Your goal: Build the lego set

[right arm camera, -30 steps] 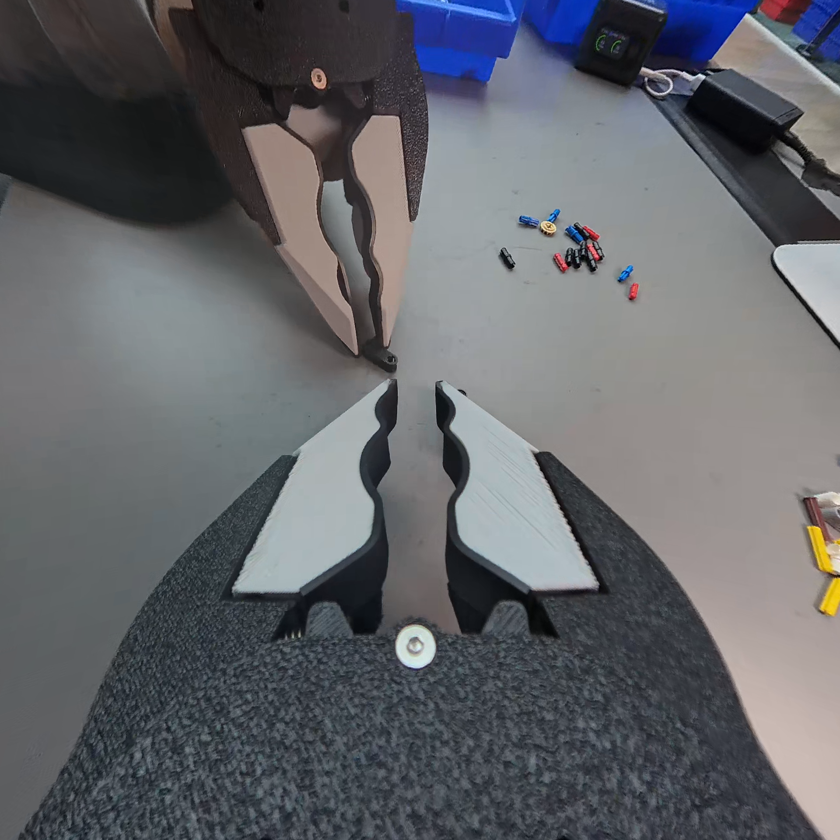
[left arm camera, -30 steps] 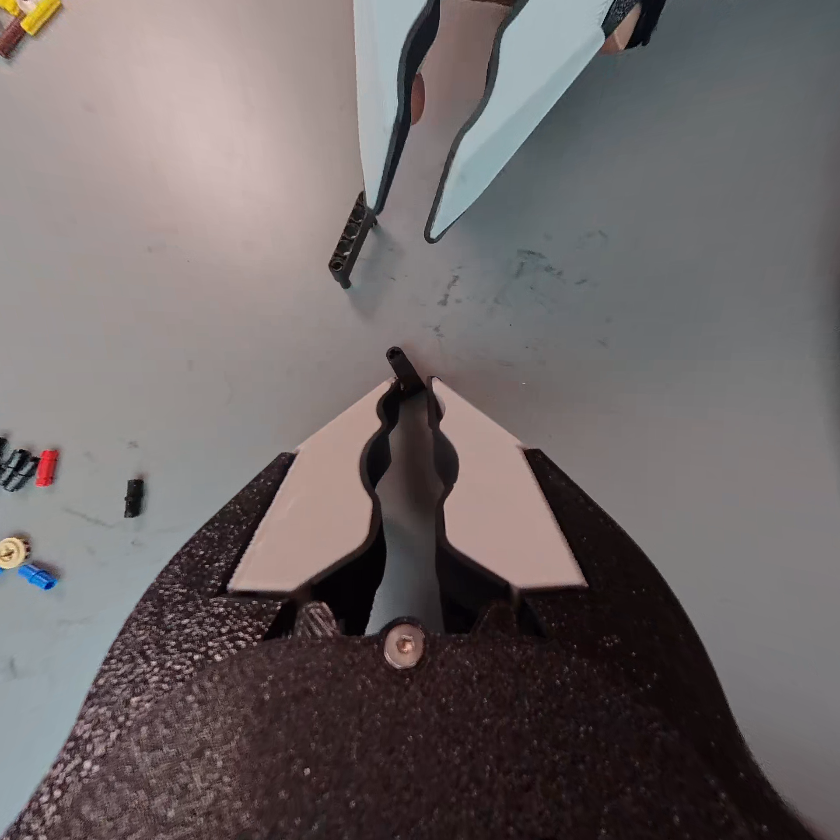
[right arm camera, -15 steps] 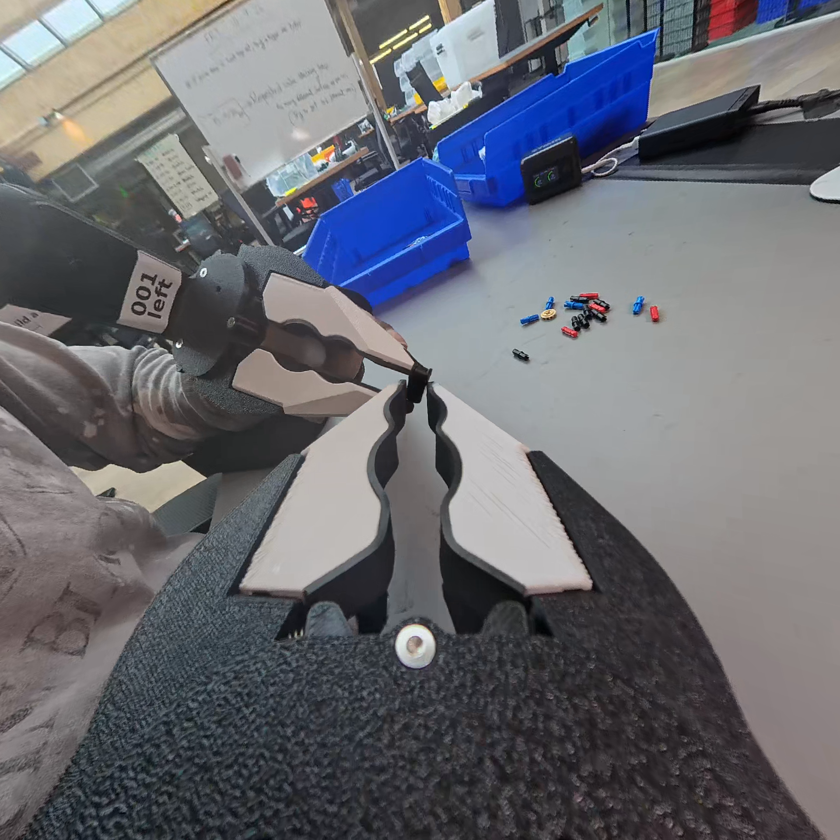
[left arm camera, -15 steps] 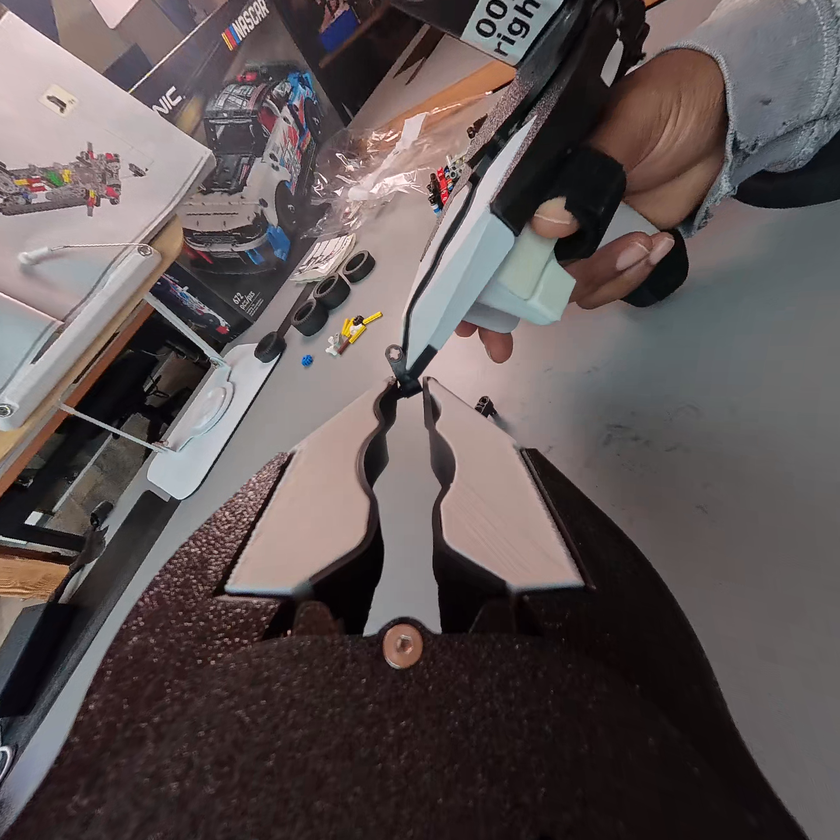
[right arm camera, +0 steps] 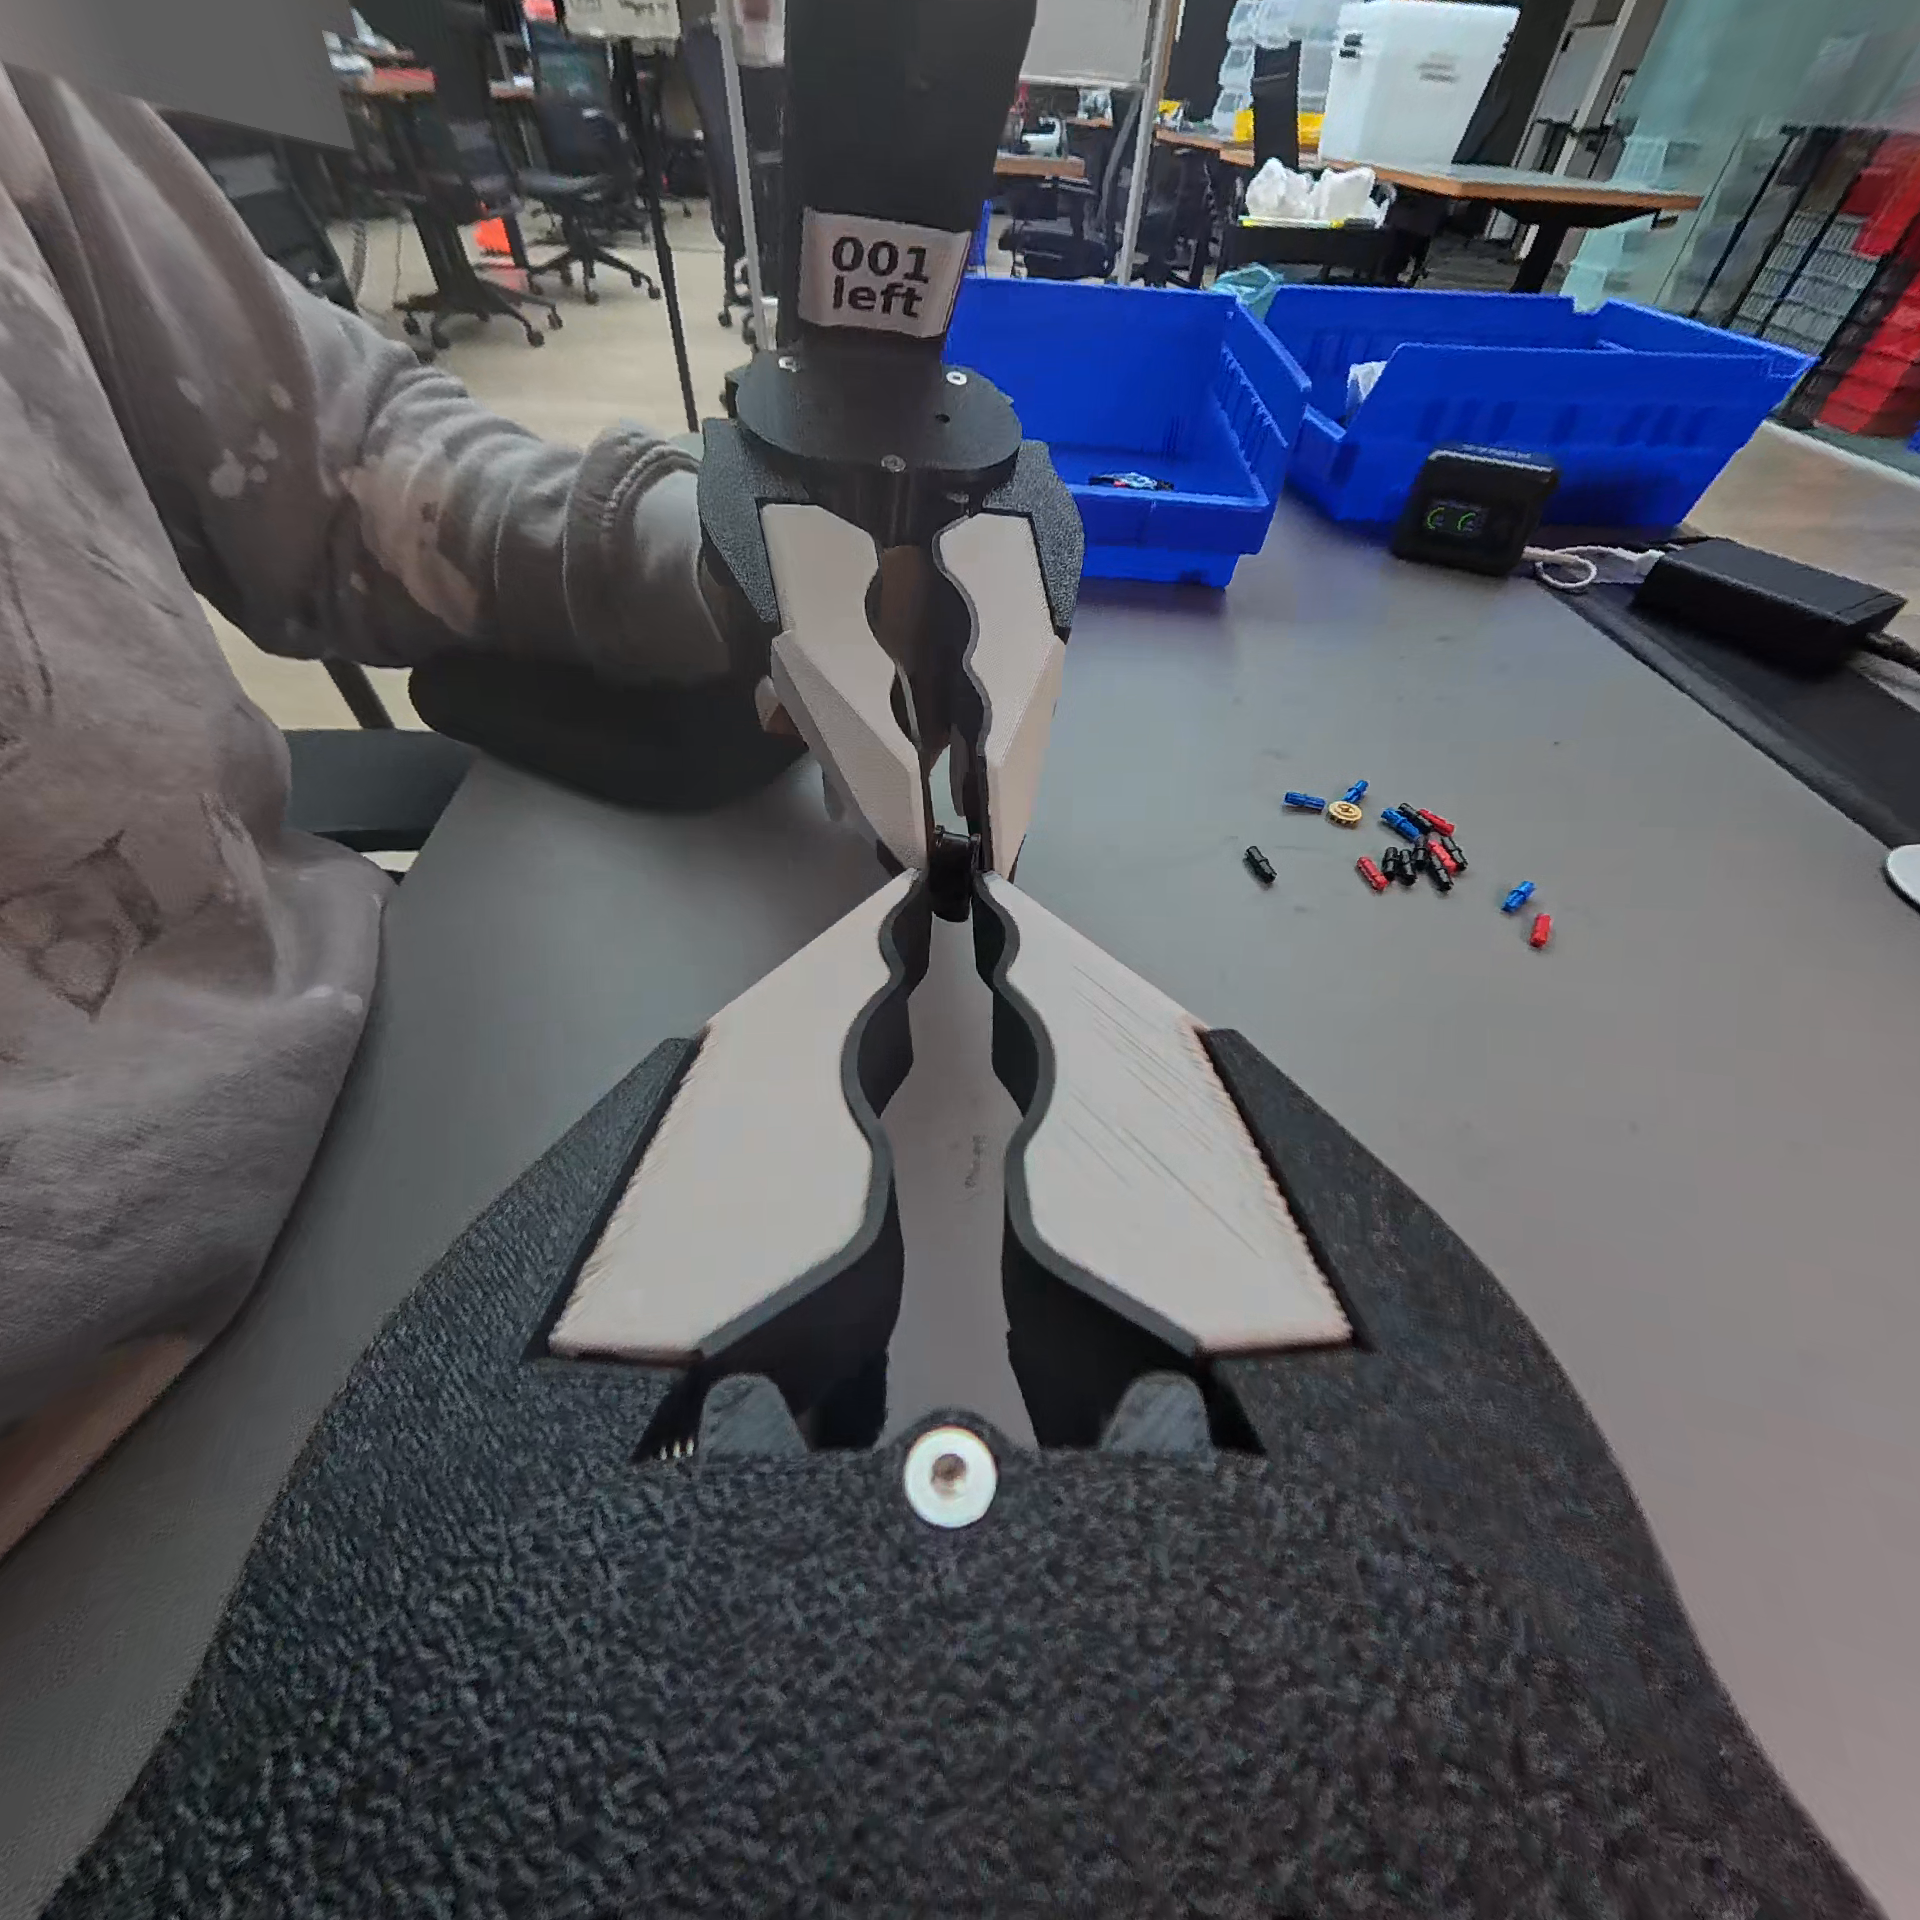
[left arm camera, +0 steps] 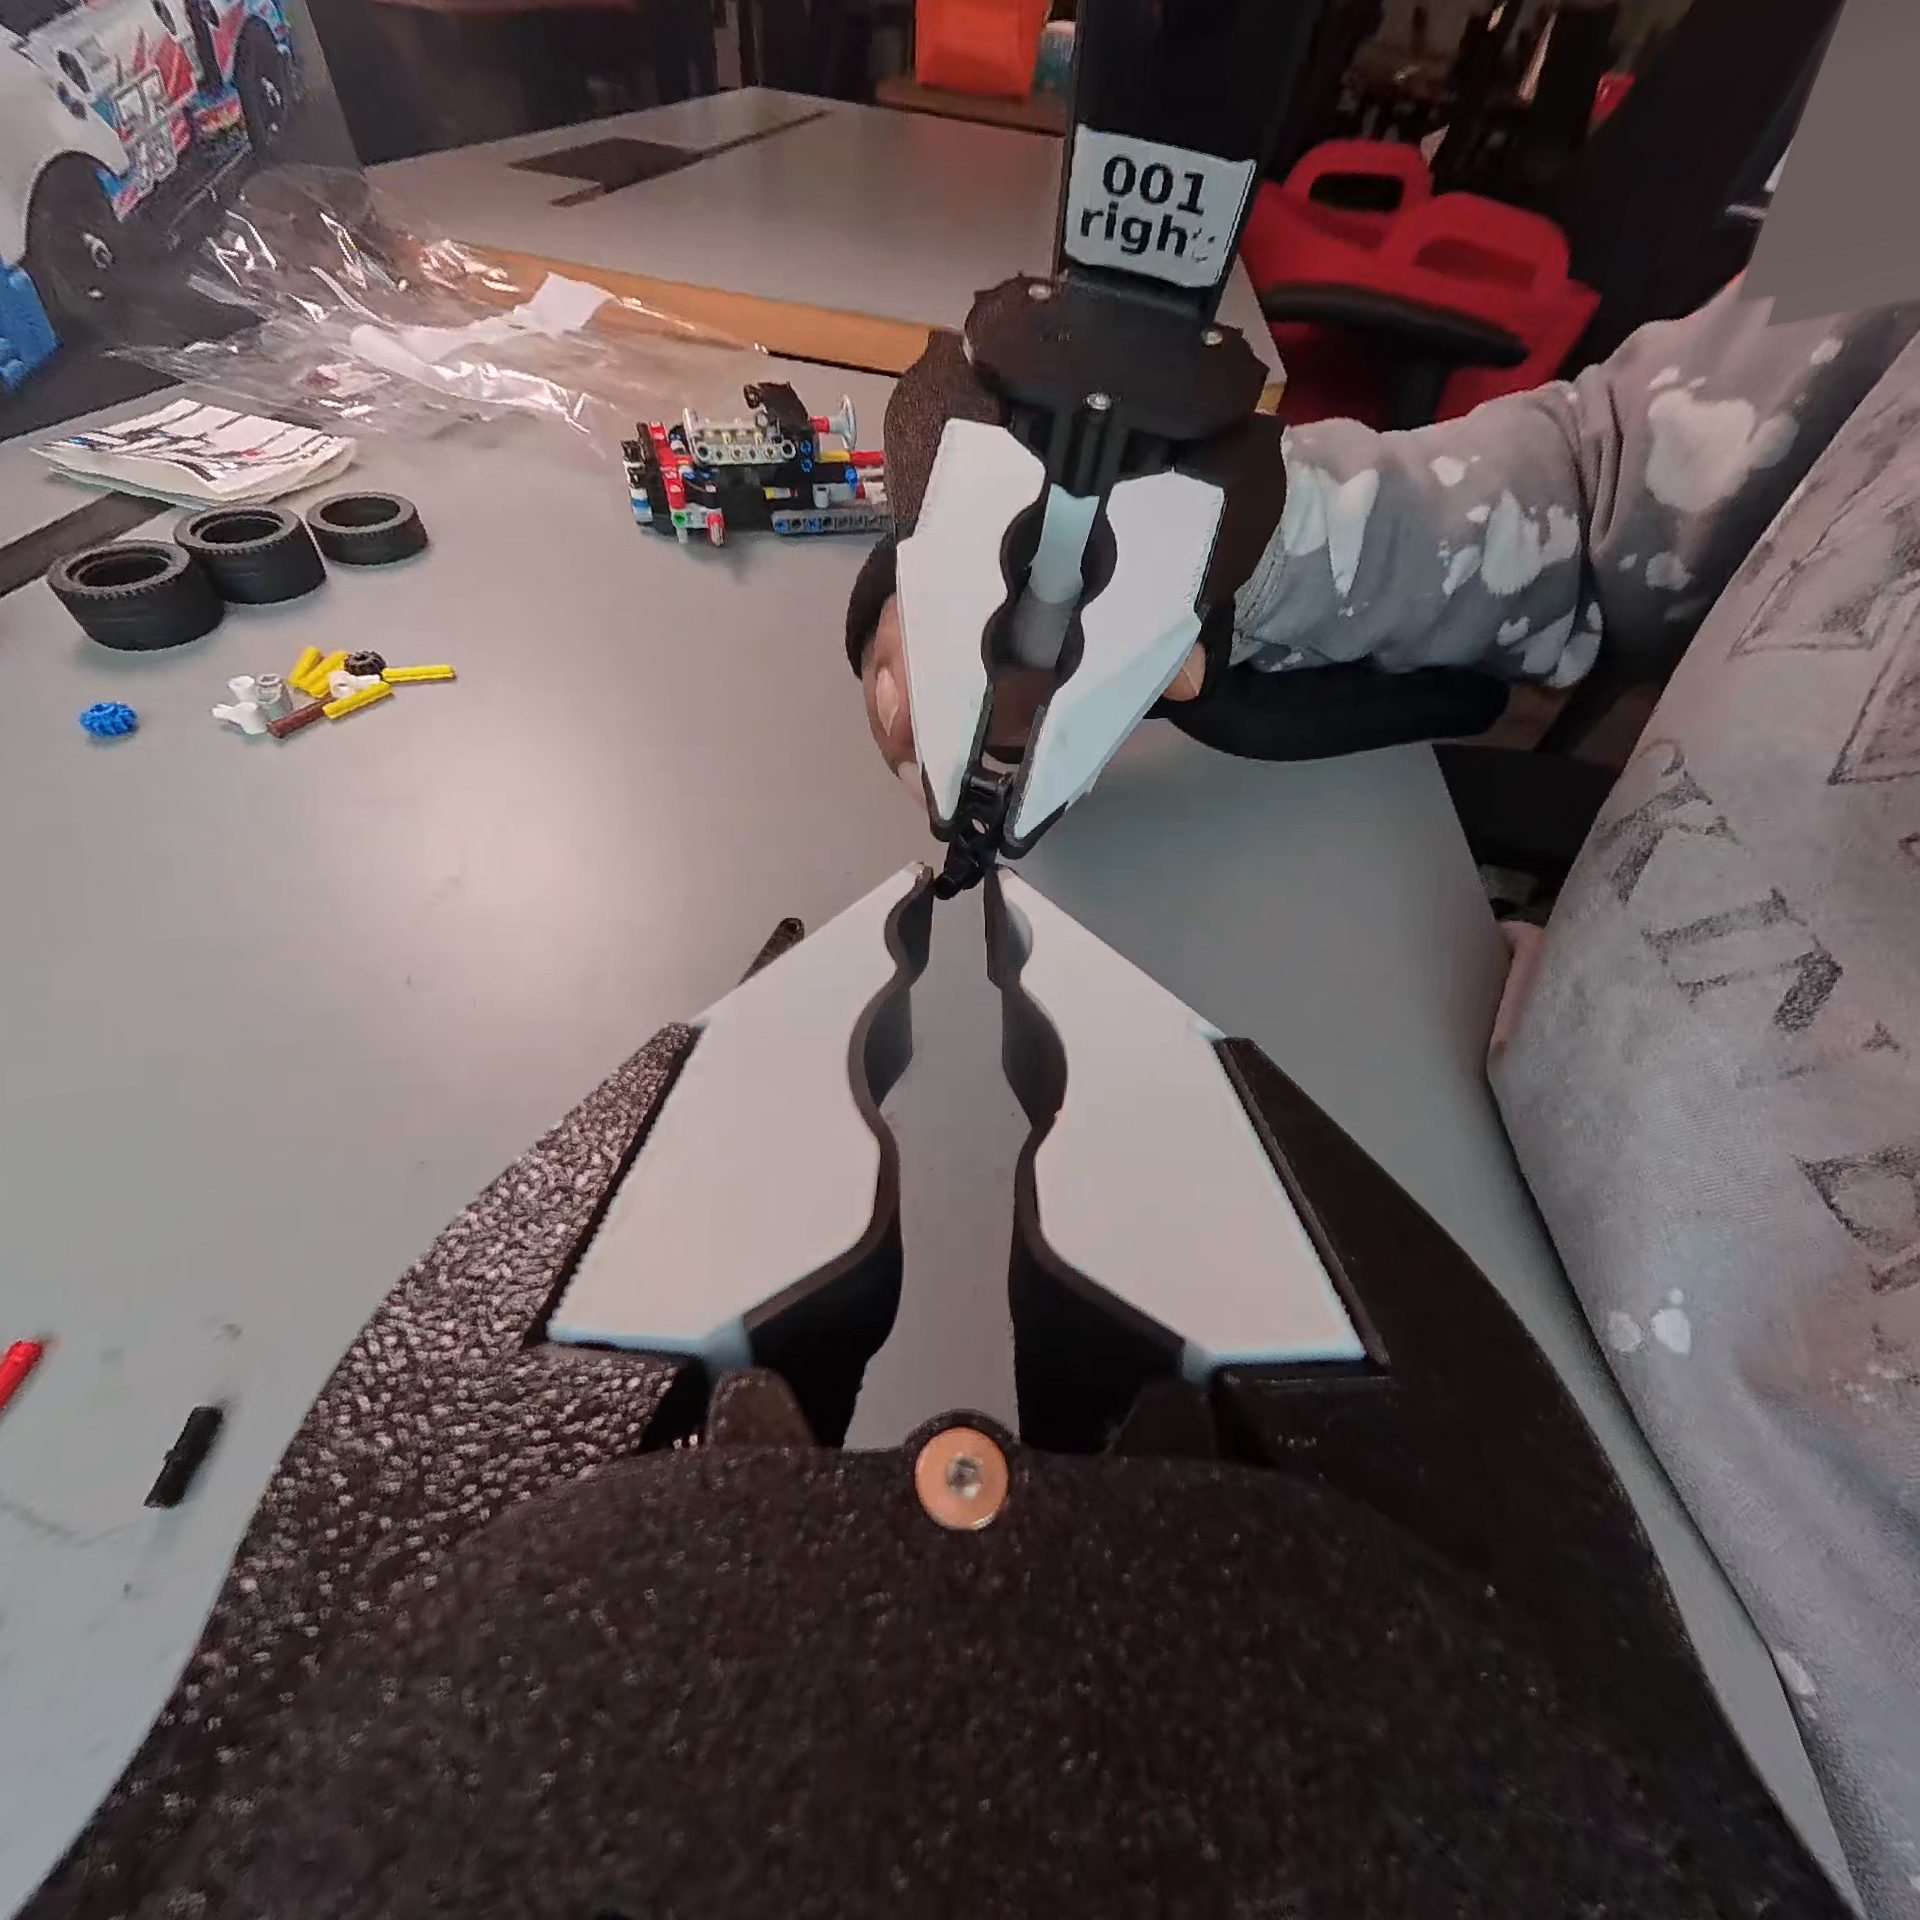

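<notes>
Left hand-held gripper (left arm camera: 961,883) pinches a small black pin (left arm camera: 954,881) at its tips. Right hand-held gripper (left arm camera: 982,831) meets it tip to tip, pinching a black beam (left arm camera: 987,798), both above the tabletop (left arm camera: 520,935). Parts are light, rigid and slick, so likely to twist or pop out; grip the mid-body and push straight along the axis. Open tabletop below; loose pins (right arm camera: 1413,852) further right, tyres (left arm camera: 239,551) and the part-built chassis (left arm camera: 758,473) beyond.

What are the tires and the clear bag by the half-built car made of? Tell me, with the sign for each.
Tires: apparently rubber, matte black with molded tread ridges and no shine.
Clear bag: thin plastic film, glossy; it is see-through, crinkled, and catches light in streaks.
</notes>
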